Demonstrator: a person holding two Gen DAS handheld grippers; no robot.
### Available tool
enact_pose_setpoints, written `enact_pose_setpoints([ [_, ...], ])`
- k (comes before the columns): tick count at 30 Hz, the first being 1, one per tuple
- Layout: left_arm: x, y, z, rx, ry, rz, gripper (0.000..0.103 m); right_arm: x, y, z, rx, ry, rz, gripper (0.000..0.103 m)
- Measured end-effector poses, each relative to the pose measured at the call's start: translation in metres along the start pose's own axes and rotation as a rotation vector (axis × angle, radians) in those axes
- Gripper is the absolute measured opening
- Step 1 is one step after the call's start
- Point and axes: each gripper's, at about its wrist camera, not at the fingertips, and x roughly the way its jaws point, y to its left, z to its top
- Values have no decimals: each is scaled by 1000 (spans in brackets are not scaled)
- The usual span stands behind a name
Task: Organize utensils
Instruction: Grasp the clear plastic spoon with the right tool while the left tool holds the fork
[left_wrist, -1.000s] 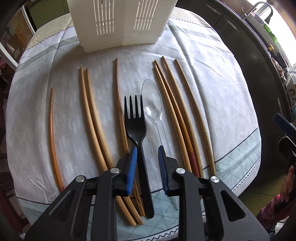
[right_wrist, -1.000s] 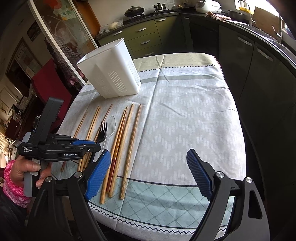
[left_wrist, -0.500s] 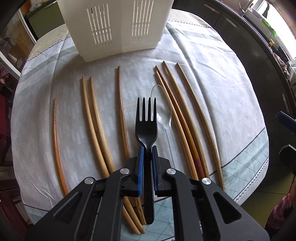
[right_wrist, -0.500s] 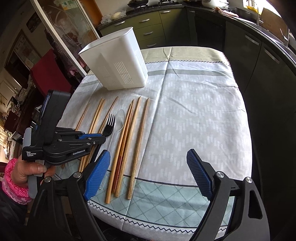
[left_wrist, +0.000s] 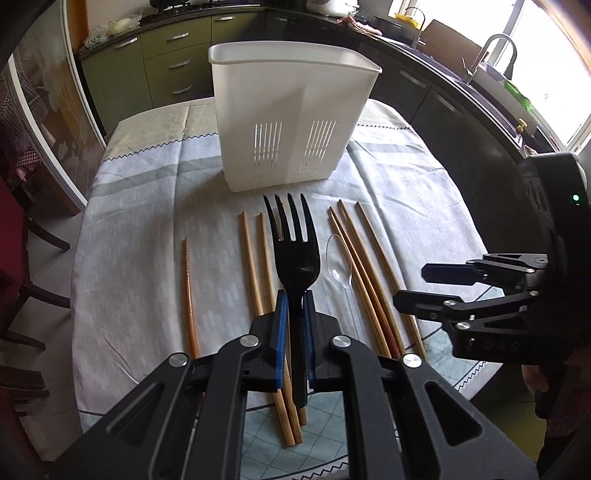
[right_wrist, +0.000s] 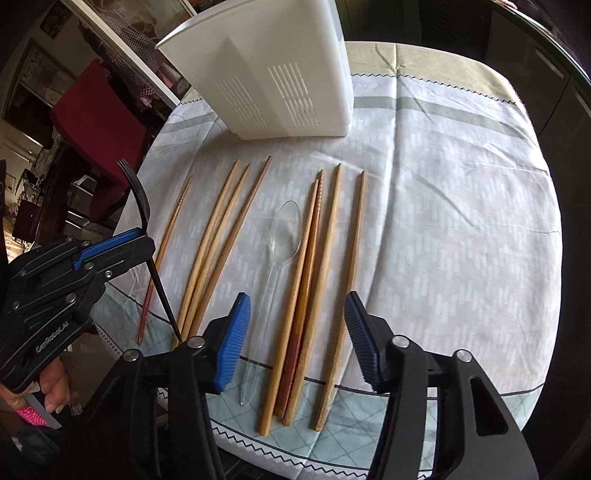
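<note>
1. Fingers: the left gripper (left_wrist: 294, 341) has its blue pads clamped flat on the handle of a black plastic fork (left_wrist: 295, 254). The right gripper (right_wrist: 297, 341) has its ribbed blue pads (right_wrist: 231, 343) apart and closing, with nothing pressed between them; four wooden chopsticks (right_wrist: 314, 295) lie on the cloth in the gap below.

2. View differences: only the right wrist view shows the fork lifted clear of the tablecloth (right_wrist: 443, 221), and the person's hand (right_wrist: 51, 384) gripping the left tool's handle at the lower left. Only the left wrist view shows the open top rim of the white slotted utensil holder (left_wrist: 291, 122) and the kitchen counter with a tap (left_wrist: 495, 51) beyond the table.

3. Pose: both grippers point steeply down at the table. In the left wrist view the right gripper enters from the right edge, low over the right-hand chopsticks.

4. Fork axis: the long axis runs along the left gripper's fingers, tines away from the camera toward the holder, handle end projecting back past the pads.

5. On the cloth, nearest edge outward: a clear plastic spoon (right_wrist: 282, 236) lies lengthwise just beside the four right-hand chopsticks, bowl toward the holder. Three more chopsticks (right_wrist: 218, 251) lie left of it, and a single one (right_wrist: 166, 251) further left. All run roughly parallel, tips toward the holder, which stands upright at the far side.
</note>
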Motion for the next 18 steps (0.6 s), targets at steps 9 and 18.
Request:
enact_pose_setpoints([
  [9, -7, 5, -7, 3, -64, -8, 8, 41, 23, 11, -11, 90, -16, 25],
  [18, -20, 7, -9, 25, -109, -5, 8, 74, 33, 32, 26, 142, -71, 25],
])
